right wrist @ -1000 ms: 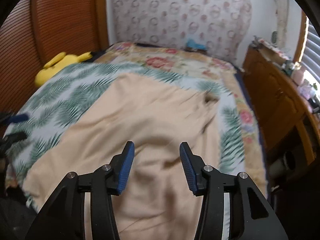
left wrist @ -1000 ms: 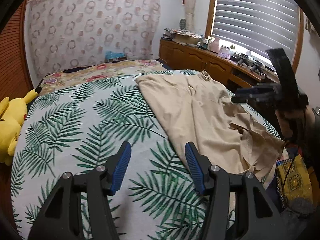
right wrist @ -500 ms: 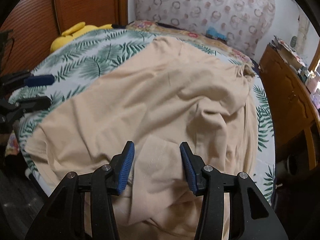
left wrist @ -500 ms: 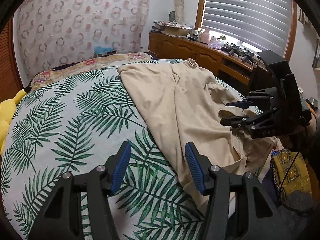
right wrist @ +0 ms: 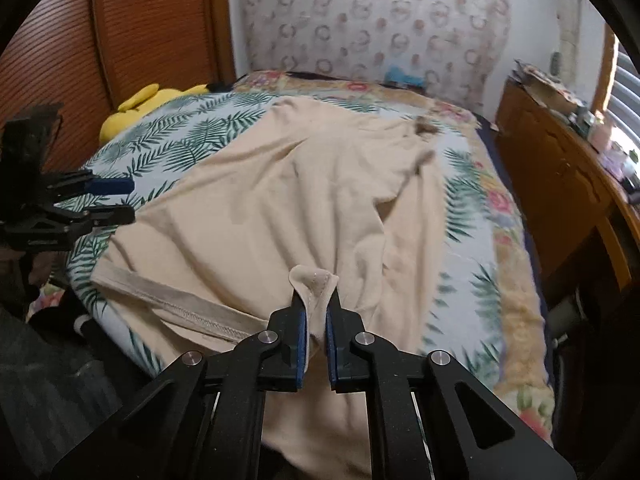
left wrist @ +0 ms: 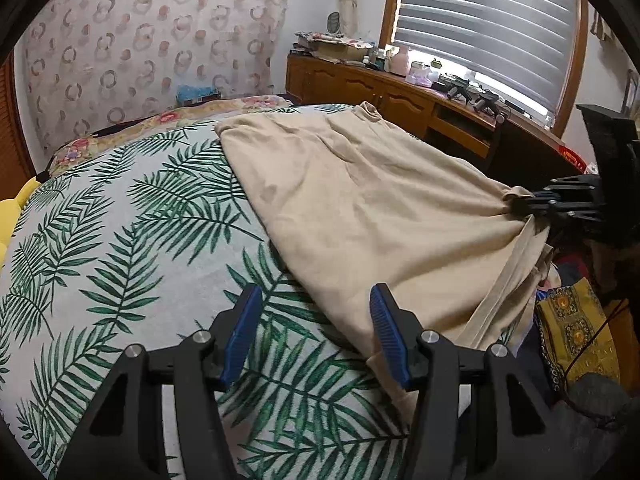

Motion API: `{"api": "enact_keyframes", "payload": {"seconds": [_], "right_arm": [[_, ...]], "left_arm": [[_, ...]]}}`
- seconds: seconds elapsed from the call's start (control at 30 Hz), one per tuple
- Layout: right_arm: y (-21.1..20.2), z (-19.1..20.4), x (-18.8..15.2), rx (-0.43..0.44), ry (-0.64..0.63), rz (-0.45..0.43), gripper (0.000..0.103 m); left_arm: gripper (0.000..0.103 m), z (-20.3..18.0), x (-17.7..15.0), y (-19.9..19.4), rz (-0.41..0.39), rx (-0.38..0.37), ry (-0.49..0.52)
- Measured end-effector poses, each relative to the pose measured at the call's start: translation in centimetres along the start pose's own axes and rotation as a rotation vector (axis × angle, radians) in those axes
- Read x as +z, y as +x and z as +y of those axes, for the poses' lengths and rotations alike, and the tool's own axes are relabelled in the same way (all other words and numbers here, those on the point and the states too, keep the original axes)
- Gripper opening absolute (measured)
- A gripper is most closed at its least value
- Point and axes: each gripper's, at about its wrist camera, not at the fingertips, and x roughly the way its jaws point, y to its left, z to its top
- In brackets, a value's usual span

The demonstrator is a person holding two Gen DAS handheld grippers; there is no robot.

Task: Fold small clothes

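While the beige garment lies spread and unfolded on the bed, right gripper, jaws just closed, pinches its near hem; left gripper gapes empty beside it; every fold remains.

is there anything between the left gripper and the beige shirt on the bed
Nothing visible. The left gripper hangs open over the leaf-print bedspread, with the beige shirt edge right beside its fingertips. The right gripper is shut on the shirt's hem.

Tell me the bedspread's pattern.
Green palm fronds on white bedspread; clearest in the left wrist view.
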Motion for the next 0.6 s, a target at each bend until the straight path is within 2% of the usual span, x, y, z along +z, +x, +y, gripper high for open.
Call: {"api": "enact_keyframes", "payload": {"seconds": [0.23,0.3,0.33,0.47,0.6], "right_arm": [[-2.3,-2.0,-2.0,-0.049,0.046,0.020,0.006],[-2.4,-2.2,-2.3,-0.058,0.062,0.019,0.013],[-2.5,-2.3,-2.3,-0.072,0.066,0.015,0.022],[-2.6,-2.5,-1.9,-0.088,0.092,-0.022,0.032],[-1.6,-2.3,-1.5,-0.092,0.100,-0.026,0.036]], "left_arm": [[0.055,-1.3,0.0,0.3,0.013,-0.009,0.026],[0.055,-1.5,0.0,0.3,0.016,-0.008,0.029],[0.055,-1.6,-0.1,0.3,0.016,-0.008,0.029],[0.055,-1.6,-0.2,0.2,0.023,-0.010,0.026],[0.055,-1.6,-0.7,0.1,0.032,-0.008,0.020]]}}
